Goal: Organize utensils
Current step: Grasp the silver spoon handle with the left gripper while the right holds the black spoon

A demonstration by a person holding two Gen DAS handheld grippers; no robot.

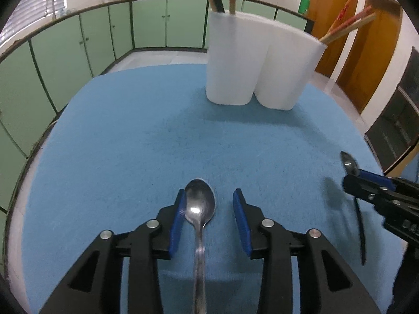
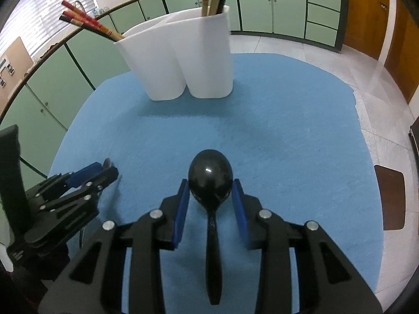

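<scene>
- Left wrist view: a kitchen with pale green cabinets (image 1: 146, 23) along the far wall, wooden doors (image 1: 377, 52) to the right, and a table under a blue cloth (image 1: 146, 141) in front.
- One white two-compartment holder (image 1: 251, 62) stands at the far side of the cloth. Its left compartment holds about two upright sticks; a bundle of chopsticks (image 1: 348, 23), about three, leans out of the right one.
- One silver spoon (image 1: 199, 209) lies between the jaws of the left gripper (image 1: 209, 214), its bowl touching the left blue pad; the right pad stands clear, so the jaws are open around it, not pressing.
- At the right edge the right gripper (image 1: 366, 180) carries one dark spoon, its bowl poking out above and the handle hanging below.
- Right wrist view: the same green cabinets curve behind, with tiled floor to the right of the cloth.
- One black spoon (image 2: 210, 180) sits bowl-forward in the right gripper (image 2: 210, 198), both blue pads against the bowl: the jaws are closed on it.
- The holder (image 2: 183, 60) stands well beyond, nothing between.
- The left gripper (image 2: 104, 172) shows at the left; its jaws' state cannot be told from here.
</scene>
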